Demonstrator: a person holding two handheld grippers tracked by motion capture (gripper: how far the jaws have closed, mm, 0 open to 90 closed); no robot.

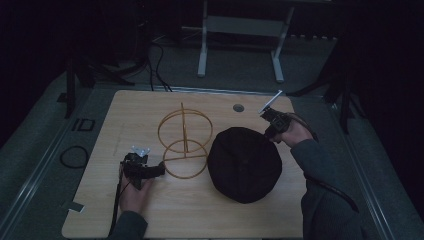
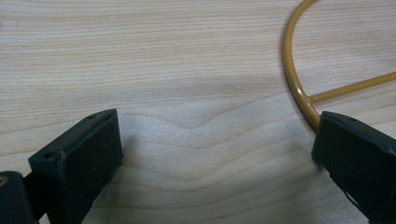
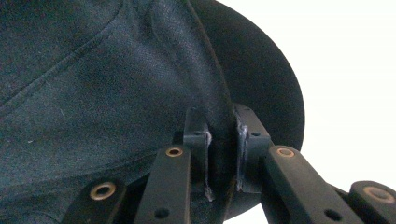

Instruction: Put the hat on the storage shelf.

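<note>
No containers in sight; a bare wooden worktop [image 1: 100, 210] carrying a black cap [image 1: 244, 163] and a yellow wire stand [image 1: 184, 140]. Cap lying right of centre, just beside the stand's base ring. Right gripper [image 1: 270, 131] at the cap's far right edge, jaws clamped on a fold of its fabric [image 3: 223, 140], the brim curving off beyond them in the right gripper view. Left gripper [image 1: 159, 170] low on the worktop at the stand's near left, jaws wide apart and holding nothing; in the left gripper view, one jaw right against the base ring [image 2: 292, 79], touching or not cannot be told, the other well clear on bare wood. Stand between the two grippers. Dark floor, cables and a white frame [image 1: 240, 30] beyond the far edge.
</note>
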